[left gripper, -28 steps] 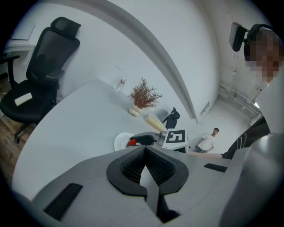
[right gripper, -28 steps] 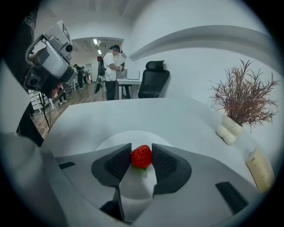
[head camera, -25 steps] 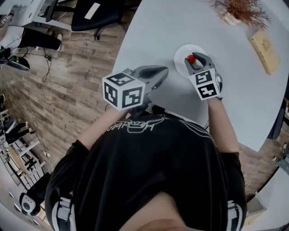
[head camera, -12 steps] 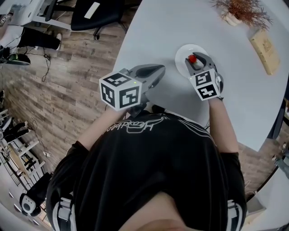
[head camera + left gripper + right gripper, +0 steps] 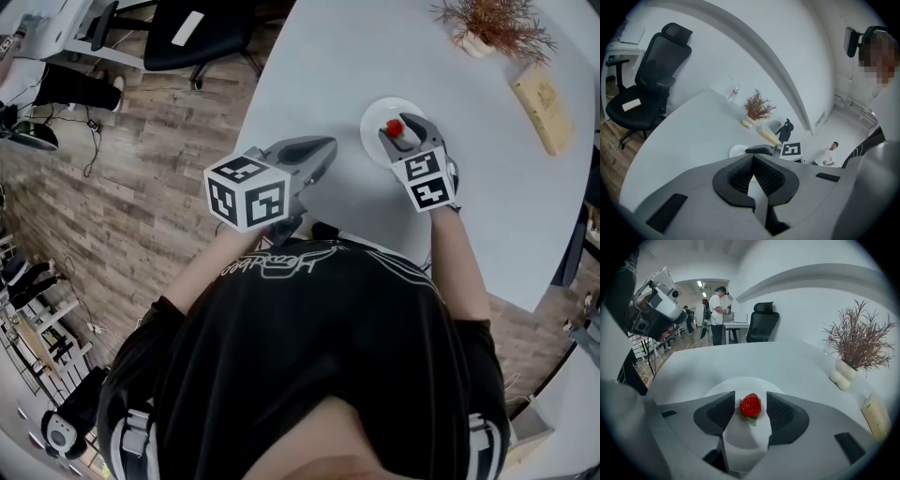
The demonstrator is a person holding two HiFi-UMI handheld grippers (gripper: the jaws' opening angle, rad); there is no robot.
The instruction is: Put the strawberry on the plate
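Note:
The red strawberry (image 5: 750, 405) lies on the small white plate (image 5: 740, 383) on the white table. My right gripper (image 5: 751, 408) hovers low over the plate with the berry between its jaws. The jaws are opening and a thin gap shows on each side of the fruit. From the head view the strawberry (image 5: 395, 126) sits at the right gripper's (image 5: 398, 129) tip, over the plate (image 5: 373, 120). My left gripper (image 5: 328, 146) hangs above the table's near edge, left of the plate, shut and empty. In its own view the left gripper (image 5: 752, 158) has its jaw tips together.
A white vase with dried twigs (image 5: 489, 26) and a pale wooden block (image 5: 544, 94) stand at the table's far right. A black office chair (image 5: 202, 28) is on the wood floor beyond the table's left edge. People stand far off in the room (image 5: 717, 310).
The right gripper's jaws have spread a little away from the strawberry, which stays on the plate. The left gripper has drifted slightly to the left.

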